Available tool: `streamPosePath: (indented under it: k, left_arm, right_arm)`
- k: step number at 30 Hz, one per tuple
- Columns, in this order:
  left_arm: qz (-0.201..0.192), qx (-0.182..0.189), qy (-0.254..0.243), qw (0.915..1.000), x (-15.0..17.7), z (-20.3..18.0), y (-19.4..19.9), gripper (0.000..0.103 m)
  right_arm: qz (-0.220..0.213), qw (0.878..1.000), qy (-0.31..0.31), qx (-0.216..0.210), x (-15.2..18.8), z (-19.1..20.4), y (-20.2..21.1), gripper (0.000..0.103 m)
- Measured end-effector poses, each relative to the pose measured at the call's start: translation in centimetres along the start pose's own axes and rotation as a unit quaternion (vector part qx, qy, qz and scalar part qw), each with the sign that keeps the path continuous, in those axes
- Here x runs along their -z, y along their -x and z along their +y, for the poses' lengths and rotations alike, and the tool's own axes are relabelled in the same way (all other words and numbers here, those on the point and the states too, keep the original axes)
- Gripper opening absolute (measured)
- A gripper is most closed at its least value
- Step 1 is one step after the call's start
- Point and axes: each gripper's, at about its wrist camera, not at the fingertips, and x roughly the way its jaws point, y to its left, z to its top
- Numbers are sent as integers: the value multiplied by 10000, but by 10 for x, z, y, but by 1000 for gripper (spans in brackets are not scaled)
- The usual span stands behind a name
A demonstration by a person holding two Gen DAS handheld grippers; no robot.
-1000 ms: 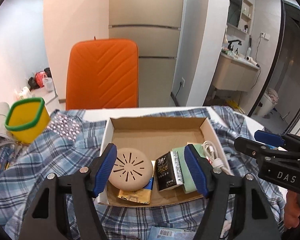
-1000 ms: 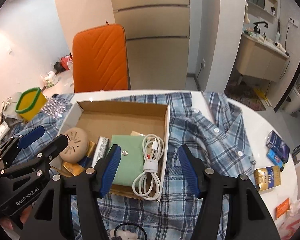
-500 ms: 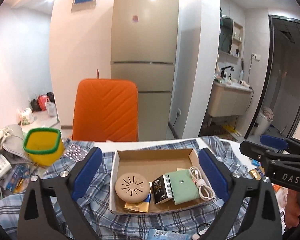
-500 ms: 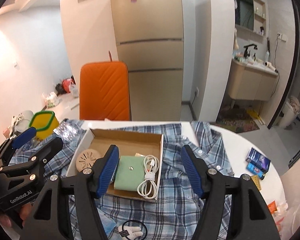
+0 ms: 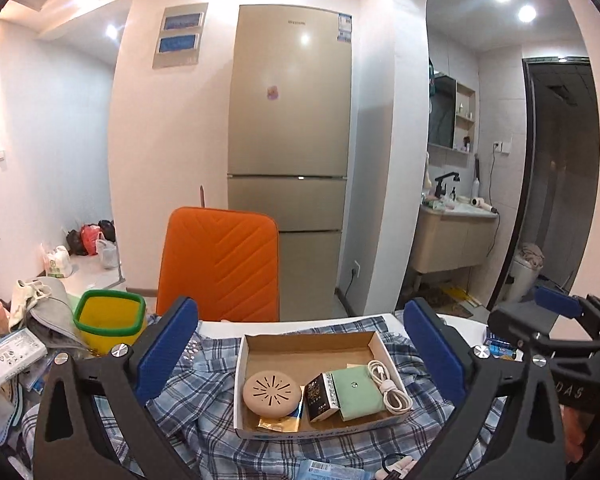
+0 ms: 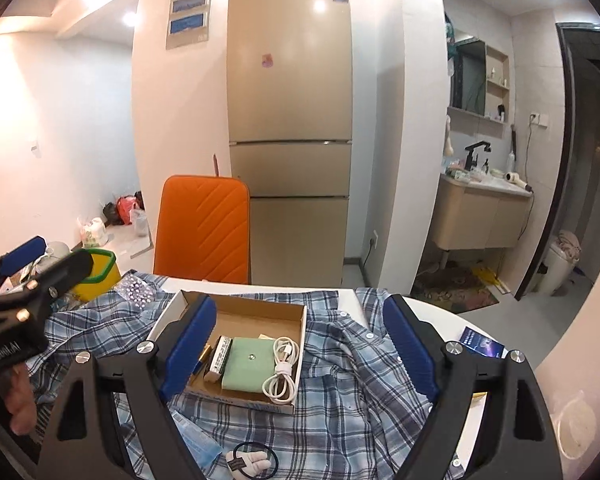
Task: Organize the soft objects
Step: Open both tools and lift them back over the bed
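A blue plaid shirt (image 5: 188, 396) lies crumpled over the white table; it also shows in the right wrist view (image 6: 348, 396). On it sits an open cardboard box (image 5: 308, 344) holding a beige round disc (image 5: 272, 394), a green pouch (image 5: 356, 392), a white cable (image 5: 388, 386) and small packets. The box also shows in the right wrist view (image 6: 260, 308). My left gripper (image 5: 300, 354) is open and empty, raised above and behind the box. My right gripper (image 6: 298, 346) is open and empty, also held high above the box.
A yellow bin with a green rim (image 5: 110, 320) stands at the left among clutter. An orange chair (image 5: 220, 264) stands behind the table, a fridge (image 5: 288, 152) beyond it. A black hair tie with a white piece (image 6: 252, 460) lies on the shirt. Blue packets (image 6: 482, 346) lie at the right.
Both grippers have risen and pulled back from the box, so it looks smaller and lower. The left jaws have opened wider. Nothing in the box has moved.
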Motion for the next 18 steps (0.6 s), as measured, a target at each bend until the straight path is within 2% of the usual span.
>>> streamPosePath:
  k: [5,10,14,18]
  left_arm:
    - [-365,-321,-115,9988,7,-2,17,102]
    - [-426,-128,-151,9989,16,-3,28,102]
    - [-499,-128,-186,9985,27,-4,36,102]
    - [-362,-112,-365,9986,38,-11,37,102]
  right_arm:
    - [-157,9998,120,68,11,5,18,88]
    - [-266,9996,72,52,20,5,28,88]
    - [-403,9991,96,47,29,5,35,88]
    - [-430,9990,105,0,38,7,39,88]
